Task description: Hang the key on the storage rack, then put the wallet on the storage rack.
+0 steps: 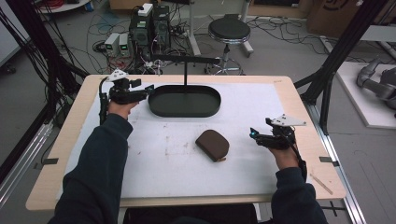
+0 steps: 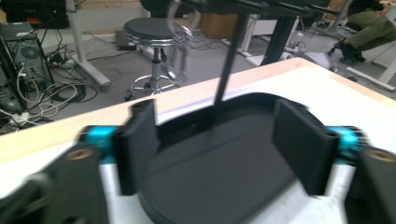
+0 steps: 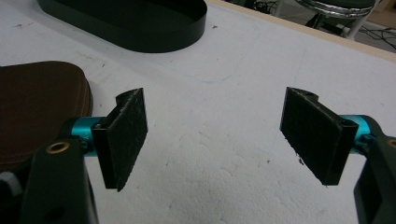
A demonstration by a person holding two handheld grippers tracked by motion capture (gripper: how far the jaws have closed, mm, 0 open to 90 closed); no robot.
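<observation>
- A black oval tray (image 1: 185,101) with a low wall and an upright post sits on the white foam-topped table (image 1: 261,168); stool (image 1: 229,31) beyond.
- Brown rounded pouch (image 1: 212,144) lies nearer than the tray.
- Left gripper (image 1: 148,89), jaws spread, at the tray's left end.
- Right gripper (image 1: 253,134), jaws released, right of the pouch, apart.
</observation>
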